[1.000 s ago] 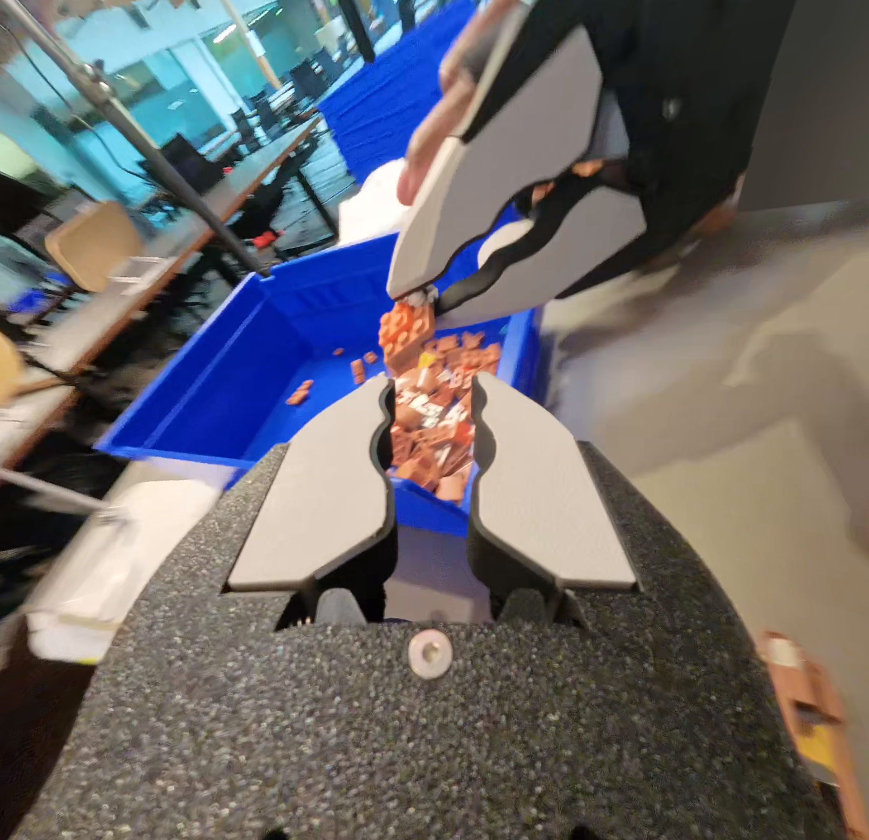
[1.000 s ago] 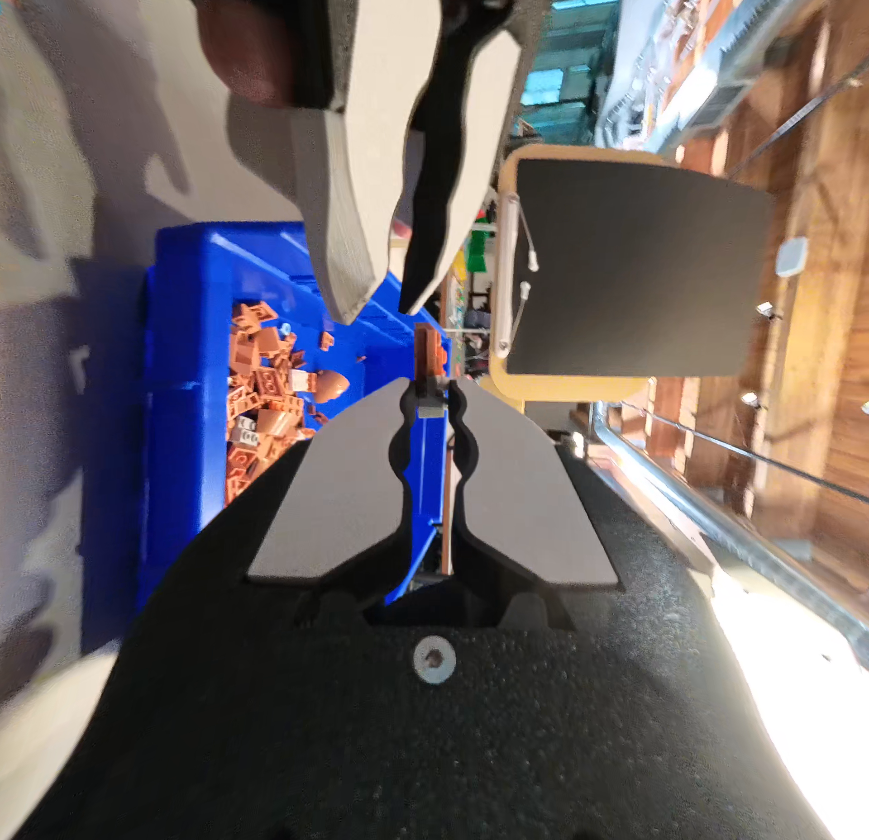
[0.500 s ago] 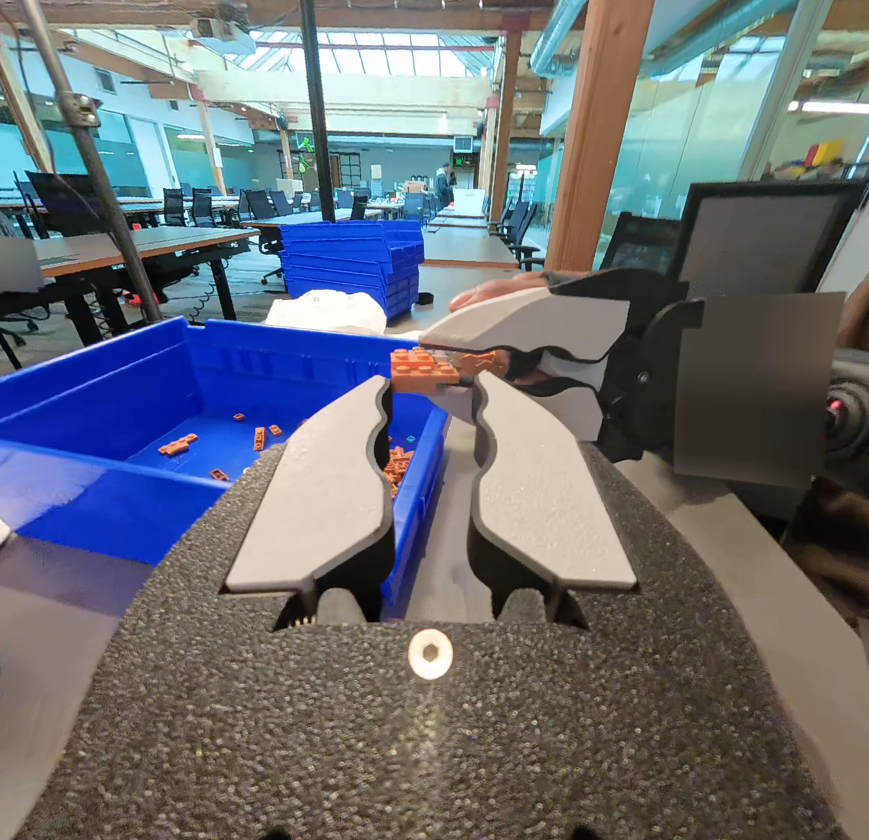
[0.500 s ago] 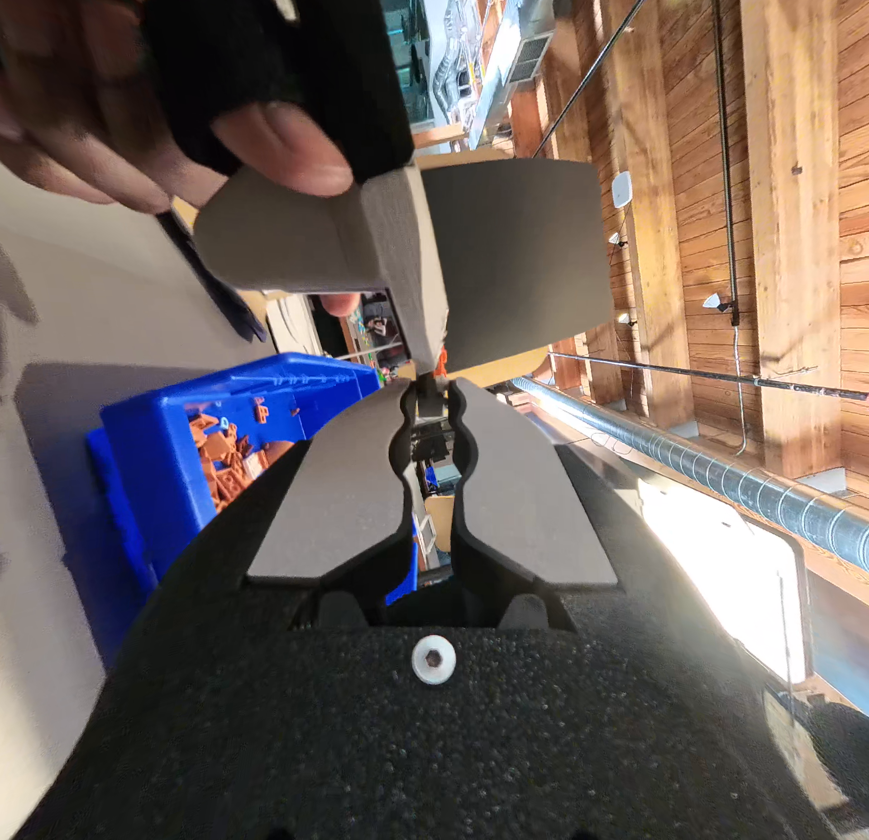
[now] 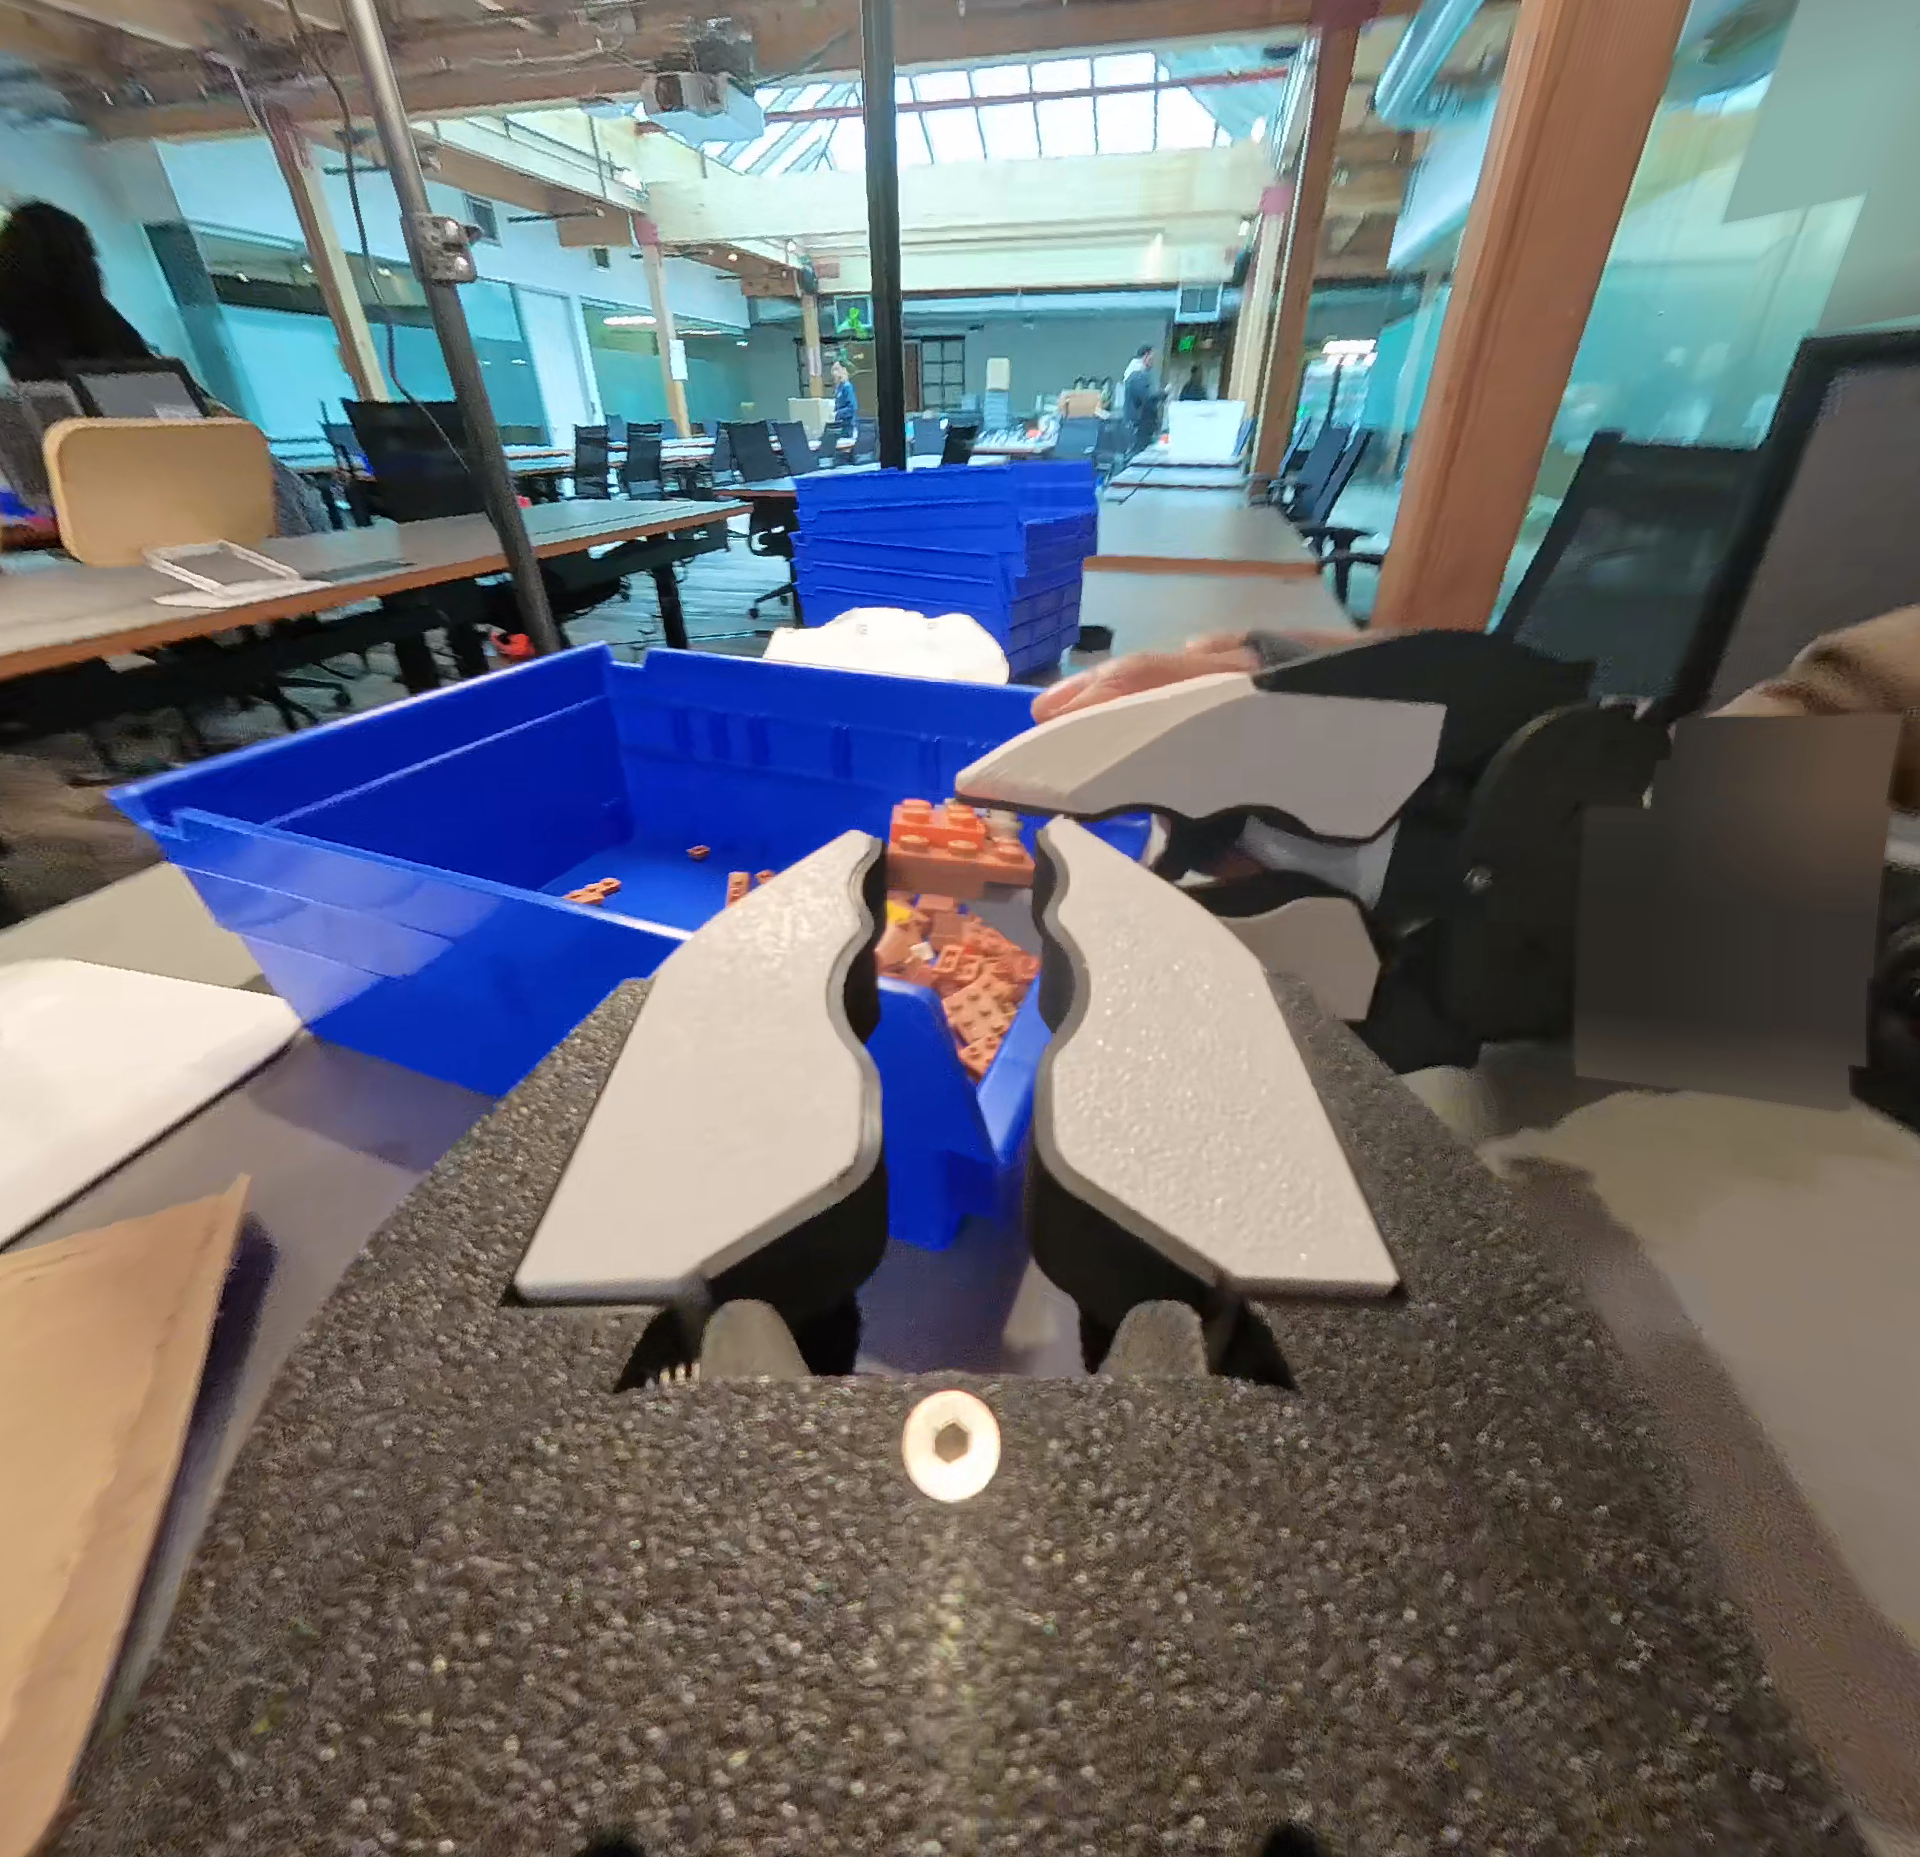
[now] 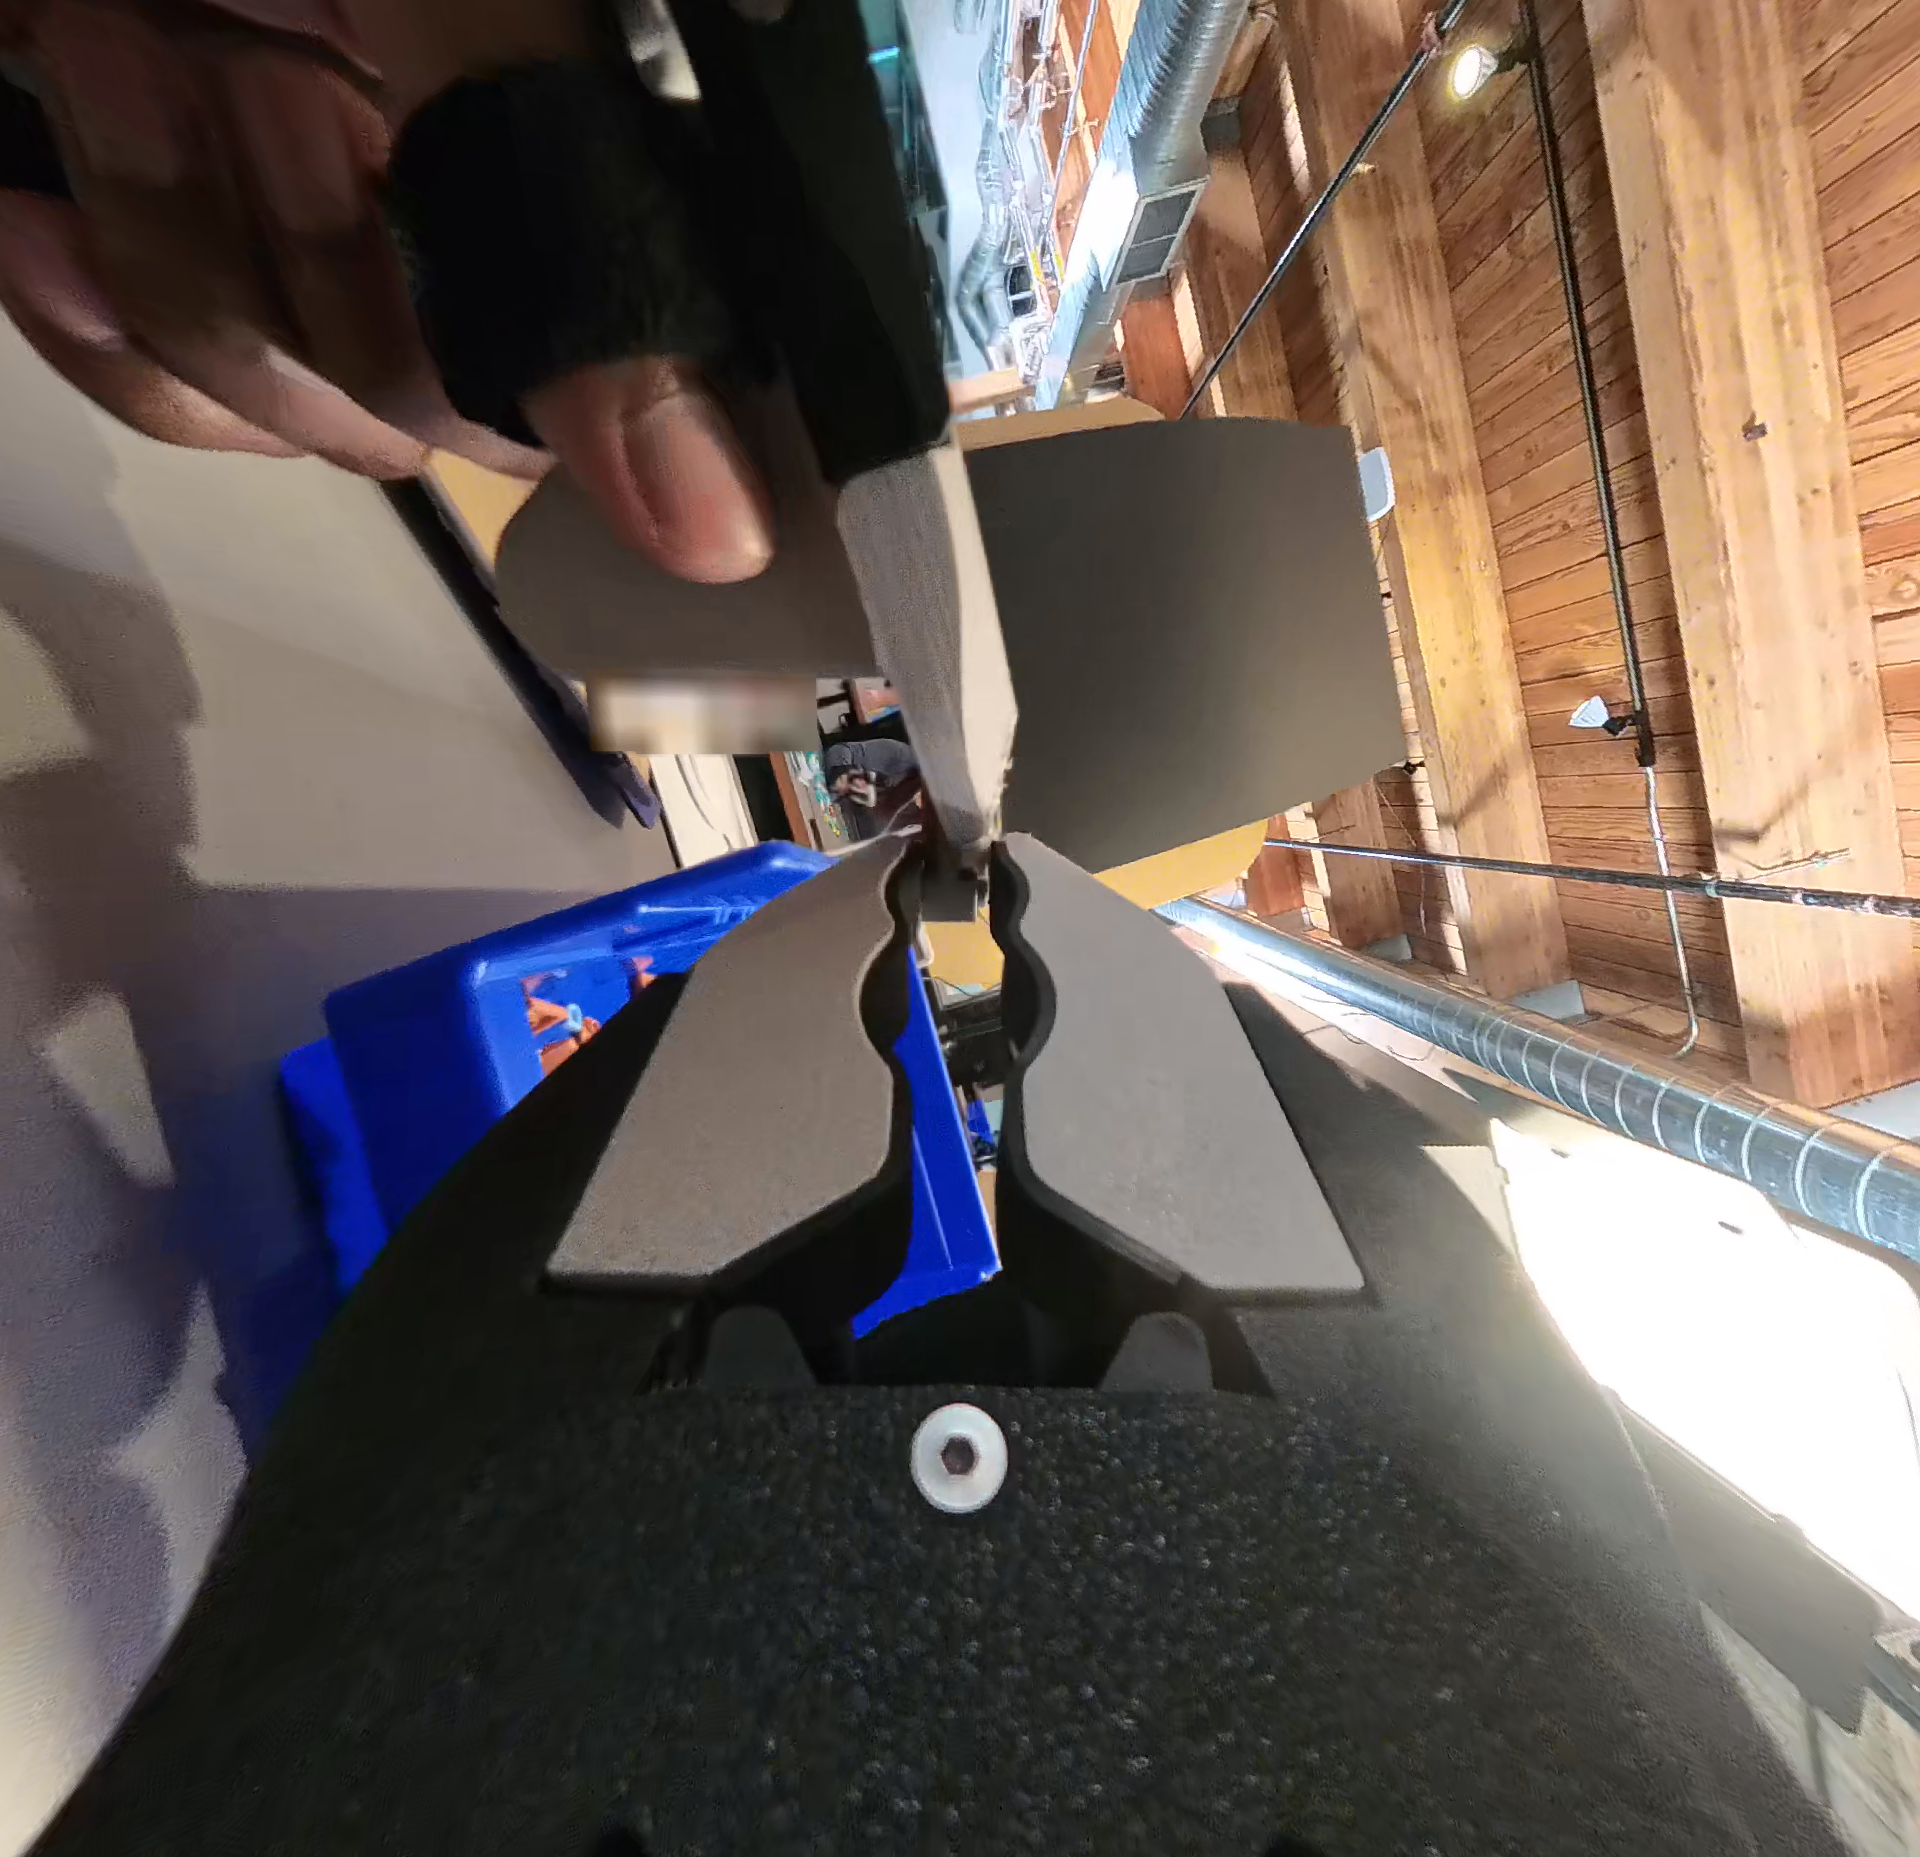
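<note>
**Two grippers meet on a brick cluster above a blue bin**

The left gripper [image 5: 958, 851] has its fingers clamped on a cluster of orange-brown building bricks [image 5: 956, 846], one tip pressing each side. The cluster is a studded plate with darker pieces stuck beneath it, held level in the air above the near right corner of the blue bin [image 5: 416, 934]. The right gripper [image 5: 1039, 799] comes in from the right and lies on its side, its upper grey finger resting over the cluster's top right edge. In the right wrist view its own fingers [image 6: 790, 1059] stand nearly together, pinching a small grey piece [image 6: 948, 888] at the tips, where the left gripper's finger edge meets it; that view is rolled sideways. A hand [image 6: 644, 477] in a black fingerless glove grips the left tool, one fingertip pressed on its grey side plate.

Below, loose bricks [image 5: 966, 976] pile in the bin's right corner, with a few scattered on its floor. The bin sits on a grey table [image 5: 1662, 1288]; stacked blue bins [image 5: 945, 550] stand well behind.
</note>
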Available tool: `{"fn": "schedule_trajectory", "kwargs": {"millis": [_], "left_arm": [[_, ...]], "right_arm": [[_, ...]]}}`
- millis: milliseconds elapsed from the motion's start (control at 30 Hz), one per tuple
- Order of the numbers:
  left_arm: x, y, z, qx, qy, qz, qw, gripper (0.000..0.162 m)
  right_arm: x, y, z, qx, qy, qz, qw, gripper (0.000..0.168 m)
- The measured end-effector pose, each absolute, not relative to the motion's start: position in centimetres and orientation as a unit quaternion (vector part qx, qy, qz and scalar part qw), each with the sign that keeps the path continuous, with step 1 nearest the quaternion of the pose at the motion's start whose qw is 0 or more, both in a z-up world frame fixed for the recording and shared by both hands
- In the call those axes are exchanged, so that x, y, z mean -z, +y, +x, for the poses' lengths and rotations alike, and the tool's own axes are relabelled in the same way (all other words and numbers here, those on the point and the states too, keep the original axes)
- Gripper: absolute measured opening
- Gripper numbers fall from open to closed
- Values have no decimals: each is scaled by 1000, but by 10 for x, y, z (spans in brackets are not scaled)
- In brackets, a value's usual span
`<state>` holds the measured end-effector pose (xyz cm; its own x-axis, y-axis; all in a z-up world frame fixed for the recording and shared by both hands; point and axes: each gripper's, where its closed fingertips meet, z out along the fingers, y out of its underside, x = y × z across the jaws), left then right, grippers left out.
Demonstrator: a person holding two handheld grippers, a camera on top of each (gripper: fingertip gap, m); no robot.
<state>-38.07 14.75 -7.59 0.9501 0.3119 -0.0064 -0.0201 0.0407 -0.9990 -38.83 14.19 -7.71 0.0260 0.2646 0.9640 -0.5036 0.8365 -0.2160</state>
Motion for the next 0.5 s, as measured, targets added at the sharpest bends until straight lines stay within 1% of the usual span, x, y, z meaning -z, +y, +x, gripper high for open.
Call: {"fn": "schedule_trajectory", "kwargs": {"millis": [133, 267, 333, 500], "left_arm": [[83, 151, -379, -147, -81, -703, 691, 27], [89, 156, -376, -97, -100, -708, 693, 26], [91, 159, -372, -80, -100, -714, 688, 26], [95, 160, -367, -107, -72, -731, 670, 26]], "right_arm": [[85, 145, -387, -274, -651, 105, 700, 11], [89, 148, -387, -267, -658, 111, 695, 15], [91, 150, -389, -258, -665, 111, 692, 13], [94, 150, -385, -274, -676, 129, 672, 13]]}}
